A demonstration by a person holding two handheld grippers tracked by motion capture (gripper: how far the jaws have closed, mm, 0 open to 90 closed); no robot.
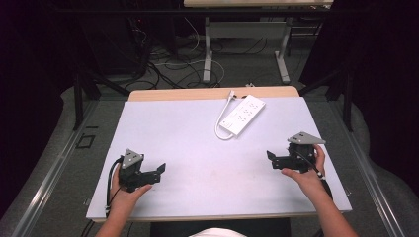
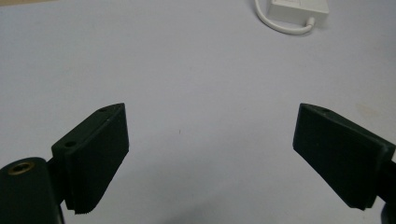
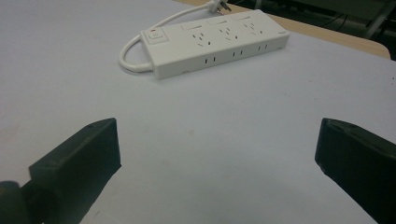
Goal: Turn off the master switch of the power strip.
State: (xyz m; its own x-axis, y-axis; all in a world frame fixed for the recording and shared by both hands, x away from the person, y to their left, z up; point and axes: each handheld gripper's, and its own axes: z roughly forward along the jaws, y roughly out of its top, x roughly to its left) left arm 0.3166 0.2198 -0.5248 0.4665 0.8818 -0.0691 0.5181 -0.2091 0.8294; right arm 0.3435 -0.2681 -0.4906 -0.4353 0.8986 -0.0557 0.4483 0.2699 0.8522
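Grippers parked low at the near corners of the table (image 1: 163,133), likely a ready pose: left gripper (image 1: 159,169) at 7 o'clock, right gripper (image 1: 271,157) at 4 o'clock, both with jaws spread wide and holding nothing. White power strip (image 1: 242,115) lies untouched at 12 o'clock, its cord (image 1: 220,116) looped beside it, well apart from both.

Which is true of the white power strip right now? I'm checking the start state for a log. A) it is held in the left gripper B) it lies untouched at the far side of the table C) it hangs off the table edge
B: the power strip lies flat on the table, far from both open grippers, left gripper and right gripper.
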